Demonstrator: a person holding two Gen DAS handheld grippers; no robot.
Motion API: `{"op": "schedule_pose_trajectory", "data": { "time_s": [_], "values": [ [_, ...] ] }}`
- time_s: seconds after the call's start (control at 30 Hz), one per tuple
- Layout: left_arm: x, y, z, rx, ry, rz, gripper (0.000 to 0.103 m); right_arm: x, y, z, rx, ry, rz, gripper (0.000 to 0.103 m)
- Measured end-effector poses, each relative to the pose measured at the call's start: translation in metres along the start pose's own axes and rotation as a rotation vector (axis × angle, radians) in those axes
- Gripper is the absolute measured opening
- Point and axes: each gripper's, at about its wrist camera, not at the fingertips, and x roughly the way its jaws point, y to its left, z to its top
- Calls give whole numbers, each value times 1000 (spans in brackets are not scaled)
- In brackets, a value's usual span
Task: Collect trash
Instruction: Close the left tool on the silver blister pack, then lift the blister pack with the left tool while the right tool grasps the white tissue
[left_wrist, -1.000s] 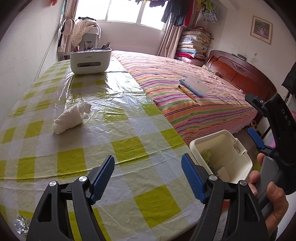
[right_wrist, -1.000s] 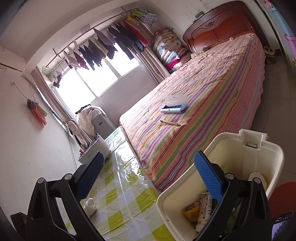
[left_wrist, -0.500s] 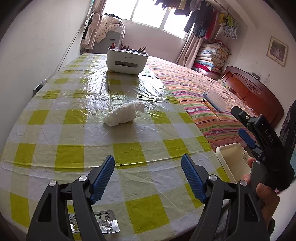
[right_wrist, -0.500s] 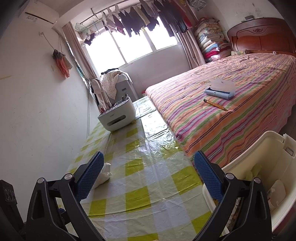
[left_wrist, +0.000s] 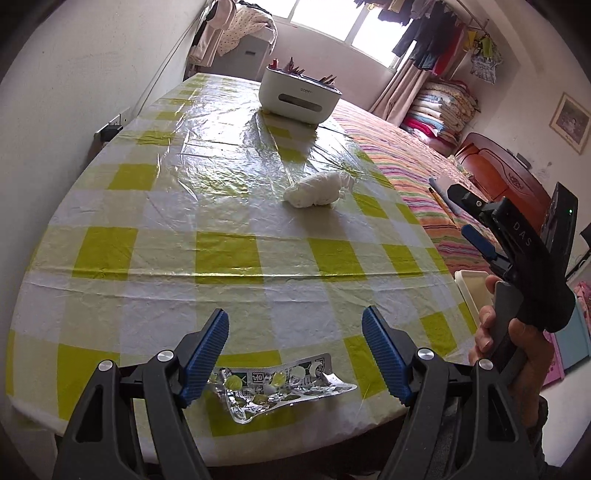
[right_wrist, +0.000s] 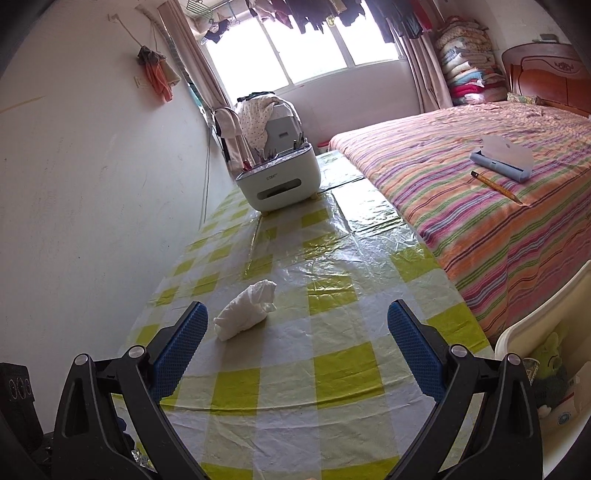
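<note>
Both our claws gape, empty: left claw (left_wrist: 295, 343), right claw (right_wrist: 297, 328). We risk flat crinkled foil blister pack (left_wrist: 280, 384) sliding off checked plastic-covered surface (left_wrist: 229, 254); crumpled white tissue wad (right_wrist: 245, 314) tearing.

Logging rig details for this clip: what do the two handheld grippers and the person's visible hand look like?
Both the left gripper and the right gripper have black plastic arms with silver pivot bolts and blue ribbed finger pads. In the left wrist view the right gripper bears white "DAS" lettering and a grey handle; the hand is bare.
</note>
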Motion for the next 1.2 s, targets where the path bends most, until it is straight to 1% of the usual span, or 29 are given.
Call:
{"op": "schedule_pose_trajectory", "data": {
  "time_s": [0.07,0.13,0.23,0.33,0.4,0.5,0.6,0.67,0.7,0.77,0.8,0.87,0.93,1.0,1.07,1.13,1.2],
  "values": [
    [-2,2,-6,24,6,13,73,5,8,-1,-27,14,-2,97],
    [-7,0,-13,77,-3,5,73,11,13,-2,-49,38,5,96],
    [-19,-12,-22,230,-35,-5,73,20,13,-5,-30,90,37,97],
    [-25,-28,-31,433,-48,1,73,20,12,-5,-22,90,37,97],
    [-24,-34,-31,494,-35,-17,73,19,12,-5,-19,81,48,97],
    [-15,-34,-26,489,25,-68,73,18,13,-4,-26,77,53,96],
    [-5,-31,-23,487,66,-63,72,19,14,-4,-31,84,60,96],
    [1,-28,-24,491,92,-45,71,21,14,-3,-24,88,65,96],
    [4,-27,-26,499,107,-32,69,22,13,-3,-19,90,68,96],
    [11,-25,-28,519,140,-19,56,24,13,-3,-13,95,66,97],
    [12,-24,-28,526,136,-15,53,25,13,-3,-9,98,67,96],
    [12,-22,-26,521,142,-32,46,27,12,-3,0,104,74,96],
    [12,-19,-24,517,151,-33,42,29,13,-3,3,106,74,96],
    [13,-18,-23,518,151,-30,41,32,13,-3,6,112,74,96],
    [14,-17,-22,512,142,-17,36,34,14,-3,10,115,77,96],
    [14,-15,-20,496,132,-12,33,37,16,-3,10,119,80,96],
    [16,-11,-17,468,123,0,33,41,18,-3,7,124,80,96]
  ]
}}
